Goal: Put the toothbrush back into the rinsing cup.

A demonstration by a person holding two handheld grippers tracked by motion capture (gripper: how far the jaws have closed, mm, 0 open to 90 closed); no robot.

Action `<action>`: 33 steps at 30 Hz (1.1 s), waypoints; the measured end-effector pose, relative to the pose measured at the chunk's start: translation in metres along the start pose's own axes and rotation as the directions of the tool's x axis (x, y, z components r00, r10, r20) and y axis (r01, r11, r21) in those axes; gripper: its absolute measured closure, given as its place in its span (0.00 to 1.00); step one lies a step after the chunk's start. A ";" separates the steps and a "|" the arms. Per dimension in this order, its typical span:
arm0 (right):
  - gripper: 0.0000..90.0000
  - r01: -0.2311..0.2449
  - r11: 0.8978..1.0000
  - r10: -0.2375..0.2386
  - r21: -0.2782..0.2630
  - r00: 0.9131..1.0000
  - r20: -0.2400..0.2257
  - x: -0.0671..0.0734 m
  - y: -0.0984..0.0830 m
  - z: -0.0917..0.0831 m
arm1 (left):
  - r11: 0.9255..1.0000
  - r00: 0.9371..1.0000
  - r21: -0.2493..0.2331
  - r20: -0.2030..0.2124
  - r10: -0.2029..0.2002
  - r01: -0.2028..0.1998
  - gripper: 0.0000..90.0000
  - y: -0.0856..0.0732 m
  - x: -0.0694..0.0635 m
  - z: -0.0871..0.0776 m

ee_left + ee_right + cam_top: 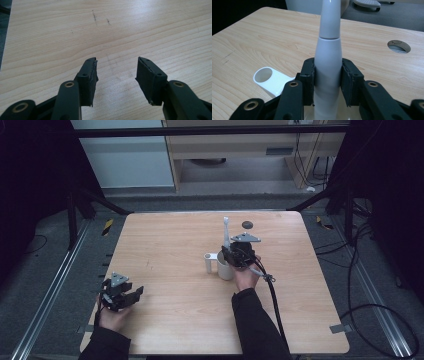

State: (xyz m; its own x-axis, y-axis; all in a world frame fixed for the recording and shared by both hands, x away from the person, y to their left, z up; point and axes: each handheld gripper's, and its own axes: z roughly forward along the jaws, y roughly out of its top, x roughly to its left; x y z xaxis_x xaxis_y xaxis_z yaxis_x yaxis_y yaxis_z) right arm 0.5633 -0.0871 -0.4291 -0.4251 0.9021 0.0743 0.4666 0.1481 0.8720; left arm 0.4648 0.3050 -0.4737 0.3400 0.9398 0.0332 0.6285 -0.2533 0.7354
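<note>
Item: electric toothbrush (328,65), white, upright. Smooth glossy plastic body, round in section, tapering upward; a seam ring separates the thicker lower handle from the slimmer neck above. In the high view the toothbrush (226,232) rises as a thin white shaft with a small head at its top. Location: right of centre on the worktop (175,270), standing over a white cup.

Holder: right hand-held gripper (327,80), black, two flat-padded jaws pressed against opposite sides of the toothbrush handle, closed on it at about its lower third. In the high view the same right hand-held gripper (239,254) carries a grey three-cornered plate and a trailing black cable.

Container: white cup (225,269), cylindrical, smooth, directly under the gripped toothbrush; its contents cannot be told. Attached or touching at its left: a white side holder (268,80) with a round open socket, empty.

Second tool: left hand-held gripper (117,75), black, jaws parted with bare wood between them, holding nothing; it sits near the worktop's front left corner (120,292).

Surface: worktop of pale wood-grain laminate, rounded corners, faint dark scuff marks. A round dark cable hole (399,46) lies beyond the toothbrush.
</note>
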 end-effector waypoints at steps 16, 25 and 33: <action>0.69 0.013 0.999 -0.013 -0.047 1.000 0.008 -0.002 0.002 -0.011 | 1.000 1.000 0.001 0.000 0.001 -0.001 0.55 0.000 0.000 0.000; 0.58 0.024 0.996 -0.025 -0.080 1.000 -0.013 -0.001 0.004 -0.027 | 1.000 1.000 0.001 0.000 0.000 0.000 0.55 0.000 0.000 0.000; 0.39 0.090 0.995 -0.092 -0.053 0.995 -0.034 0.001 0.000 -0.049 | 1.000 1.000 0.003 0.001 0.001 -0.001 0.55 0.000 0.000 0.000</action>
State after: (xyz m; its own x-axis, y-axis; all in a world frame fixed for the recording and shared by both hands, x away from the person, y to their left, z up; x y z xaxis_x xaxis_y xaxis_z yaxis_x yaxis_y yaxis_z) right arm 0.5245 -0.1058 -0.4054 -0.4924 0.8703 0.0099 0.3849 0.2075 0.8993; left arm 0.4646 0.3048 -0.4739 0.3414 0.9393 0.0327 0.6301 -0.2546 0.7336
